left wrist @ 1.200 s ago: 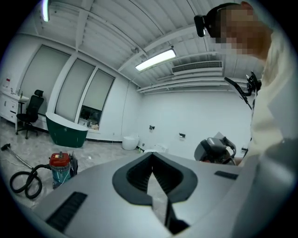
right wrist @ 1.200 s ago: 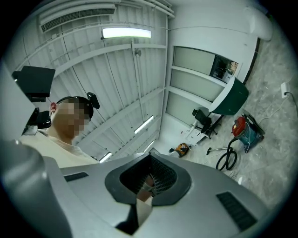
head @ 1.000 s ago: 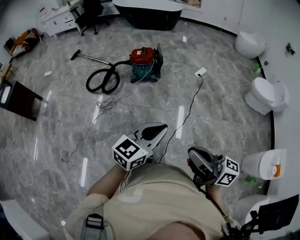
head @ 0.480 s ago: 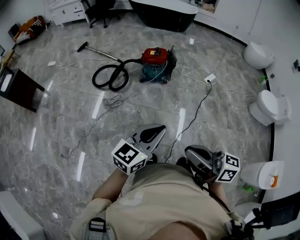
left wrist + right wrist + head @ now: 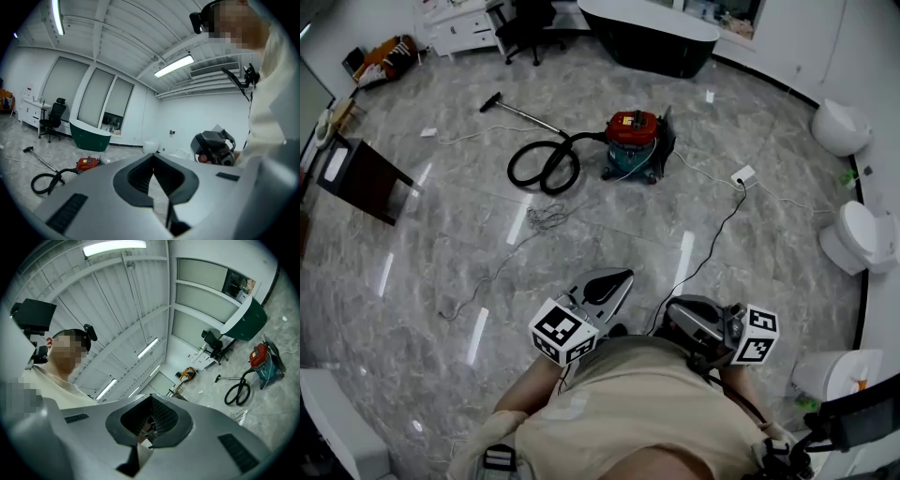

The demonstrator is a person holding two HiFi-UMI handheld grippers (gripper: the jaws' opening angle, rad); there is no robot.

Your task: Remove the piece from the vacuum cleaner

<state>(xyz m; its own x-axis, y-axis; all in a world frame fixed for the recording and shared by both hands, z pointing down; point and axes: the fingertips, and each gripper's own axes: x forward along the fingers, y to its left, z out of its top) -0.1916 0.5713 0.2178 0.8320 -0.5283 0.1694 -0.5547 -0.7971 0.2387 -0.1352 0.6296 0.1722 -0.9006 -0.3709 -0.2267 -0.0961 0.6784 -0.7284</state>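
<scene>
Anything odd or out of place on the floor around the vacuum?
Nothing looks spilled or broken. The floor is cluttered, though: a tangled clump of thin wire lies loose on the near side of the vacuum cleaner, and a black cable runs from the power strip across the open floor toward the person.

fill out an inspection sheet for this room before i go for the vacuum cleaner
surface: glossy grey marble-pattern floor
job's things: red-lidded teal canister vacuum cleaner standing on it, black hose coiled beside, wand and nozzle laid out; far from both grippers
clutter: thin tangled wire; dark low table; orange bag
grippers: left gripper shut, empty; right gripper shut, empty
cables: black cable from white power strip toward the person
surroundings: dark green bathtub, white toilets, black office chair
</scene>
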